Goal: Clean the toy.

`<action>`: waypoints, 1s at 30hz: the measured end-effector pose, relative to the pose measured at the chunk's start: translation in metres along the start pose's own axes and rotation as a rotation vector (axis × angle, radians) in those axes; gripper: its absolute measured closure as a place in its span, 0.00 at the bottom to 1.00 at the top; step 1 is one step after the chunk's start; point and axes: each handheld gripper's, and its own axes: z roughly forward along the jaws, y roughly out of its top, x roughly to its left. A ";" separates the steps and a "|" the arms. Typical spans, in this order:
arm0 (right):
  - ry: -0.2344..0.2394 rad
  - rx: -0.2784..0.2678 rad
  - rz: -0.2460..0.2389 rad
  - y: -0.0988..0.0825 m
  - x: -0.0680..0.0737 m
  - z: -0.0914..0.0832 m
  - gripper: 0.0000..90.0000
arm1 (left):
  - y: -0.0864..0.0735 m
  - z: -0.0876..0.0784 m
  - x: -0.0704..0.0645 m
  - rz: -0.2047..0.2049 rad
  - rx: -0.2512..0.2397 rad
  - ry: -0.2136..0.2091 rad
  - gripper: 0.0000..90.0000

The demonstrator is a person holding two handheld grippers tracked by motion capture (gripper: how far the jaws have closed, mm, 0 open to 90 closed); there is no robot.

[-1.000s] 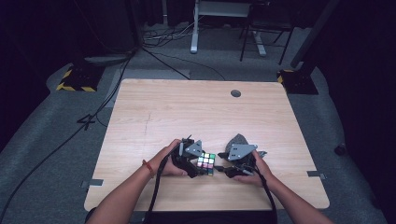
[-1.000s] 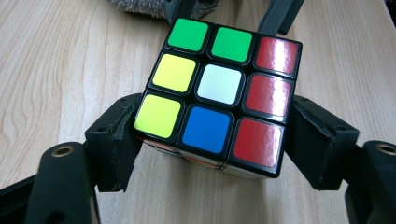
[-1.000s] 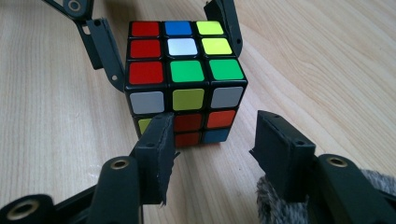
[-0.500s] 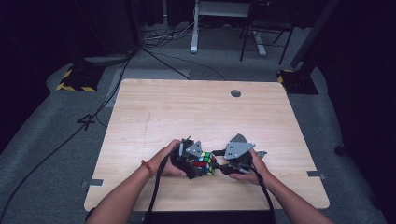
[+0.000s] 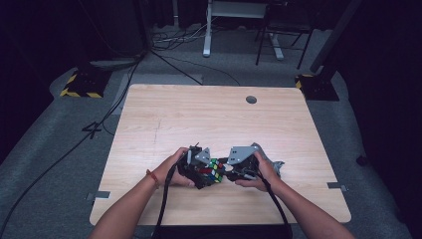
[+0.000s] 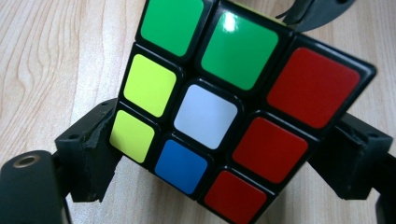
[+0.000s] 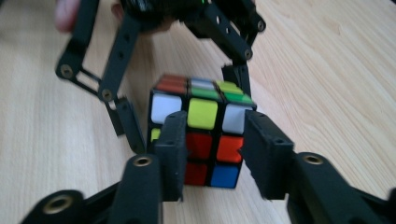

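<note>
Forearms reach in from the near edge of the pale wooden worktop (image 5: 209,119), both grippers meeting at the multicoloured puzzle cube (image 5: 212,170) on it; since a second ago left gripper (image 5: 198,168) fingers have been opening, flanking the cube, while right gripper (image 5: 234,167) fingers have been closing in front of it, still apart.

My forearms are bare — a thin red band circles my left wrist (image 5: 150,175). My left gripper (image 5: 203,170) and right gripper (image 5: 230,168) are black linkages with brass-coloured pivot pins and small screw holes; each carries a grey three-cornered plate — black cables trail back from both.
</note>
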 end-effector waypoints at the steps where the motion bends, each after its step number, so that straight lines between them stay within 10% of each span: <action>1: -0.011 -0.006 -0.002 0.001 0.000 0.000 0.70 | 0.000 0.001 0.000 -0.001 -0.001 -0.001 0.12; 30: -0.011 0.020 0.029 0.022 -0.006 0.027 0.65 | -0.025 -0.026 -0.009 -0.074 -0.034 0.109 0.18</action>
